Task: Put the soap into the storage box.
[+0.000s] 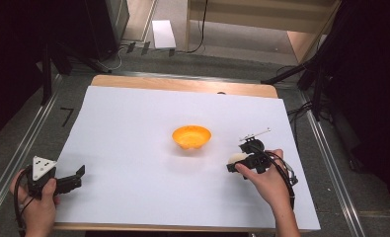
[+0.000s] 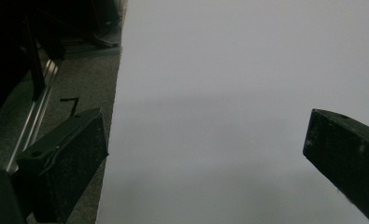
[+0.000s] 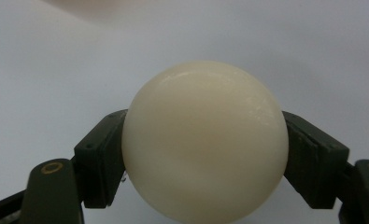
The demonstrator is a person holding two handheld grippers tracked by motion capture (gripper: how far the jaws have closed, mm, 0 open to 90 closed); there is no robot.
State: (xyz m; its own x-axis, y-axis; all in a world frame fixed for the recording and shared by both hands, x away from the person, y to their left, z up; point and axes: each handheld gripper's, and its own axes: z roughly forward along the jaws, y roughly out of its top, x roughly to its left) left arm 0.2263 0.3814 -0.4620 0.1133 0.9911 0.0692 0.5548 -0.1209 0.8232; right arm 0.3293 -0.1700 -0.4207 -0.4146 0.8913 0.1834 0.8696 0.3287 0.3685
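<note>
Right gripper [image 3: 205,154] clenched on smooth cream-white ball [image 3: 204,140]; shallow orange plastic bowl [image 1: 191,136] near, ahead-left of it. Left gripper [image 2: 205,154] released, jaws wide over white sheet [image 2: 229,84].

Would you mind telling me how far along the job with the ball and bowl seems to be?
Done: the right gripper has closed its fingers on the cream ball. In hand: the ball sits beside the orange bowl, not in it. Left, probably: carrying it to the bowl. The left gripper is open, holding nothing.
</note>
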